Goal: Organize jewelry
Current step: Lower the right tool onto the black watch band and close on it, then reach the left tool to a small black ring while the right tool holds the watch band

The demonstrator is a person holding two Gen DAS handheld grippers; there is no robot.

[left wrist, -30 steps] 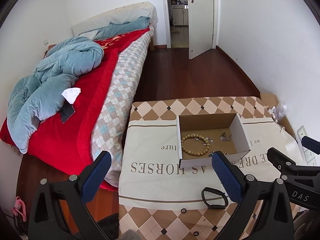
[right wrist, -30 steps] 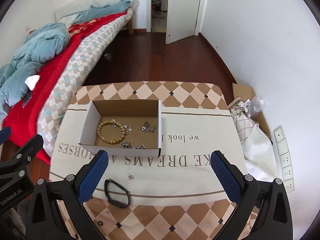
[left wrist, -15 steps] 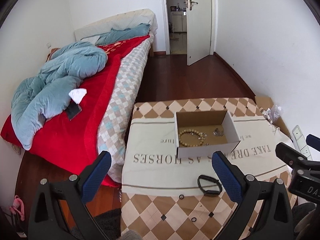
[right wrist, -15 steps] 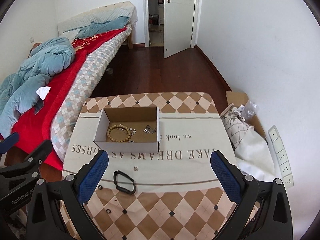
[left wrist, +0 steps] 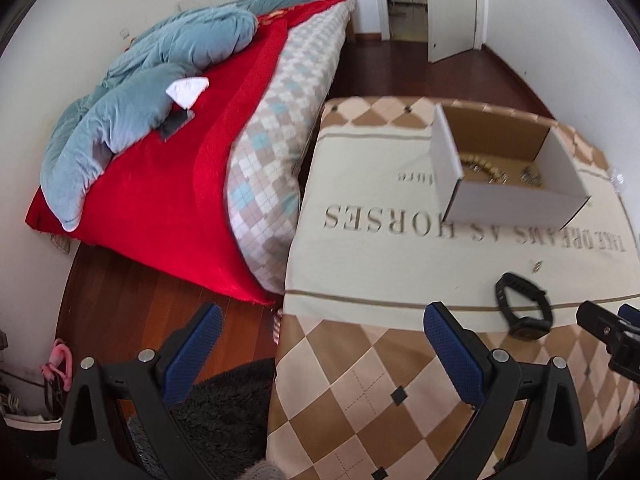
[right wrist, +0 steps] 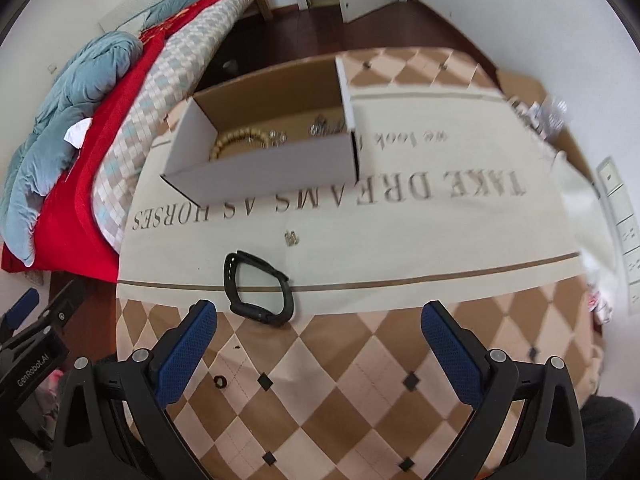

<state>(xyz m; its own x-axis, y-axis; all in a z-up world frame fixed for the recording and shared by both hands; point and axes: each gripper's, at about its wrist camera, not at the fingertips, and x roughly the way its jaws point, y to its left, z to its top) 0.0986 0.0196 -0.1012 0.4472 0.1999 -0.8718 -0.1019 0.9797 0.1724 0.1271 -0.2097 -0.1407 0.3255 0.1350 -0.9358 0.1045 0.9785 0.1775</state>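
An open cardboard box (right wrist: 264,168) (left wrist: 508,200) on the cloth-covered table holds a wooden bead bracelet (right wrist: 236,142) and silver pieces (right wrist: 324,128). A black wristband (right wrist: 258,290) (left wrist: 522,308) lies on the cloth in front of it. A small metal piece (right wrist: 291,237) lies near it, and a small dark ring (right wrist: 220,381) lies closer. My right gripper (right wrist: 318,344) is open and empty, just short of the wristband. My left gripper (left wrist: 320,344) is open and empty over the table's left edge.
A bed with a red blanket and blue duvet (left wrist: 160,92) stands left of the table. A dark rug (left wrist: 224,408) lies on the wooden floor. A cardboard and plastic pile (right wrist: 548,116) and wall sockets (right wrist: 620,216) are at the right.
Both grippers have dropped lower and closer to the table. The left has swung left toward the table edge and bed. The right now faces the wristband at close range.
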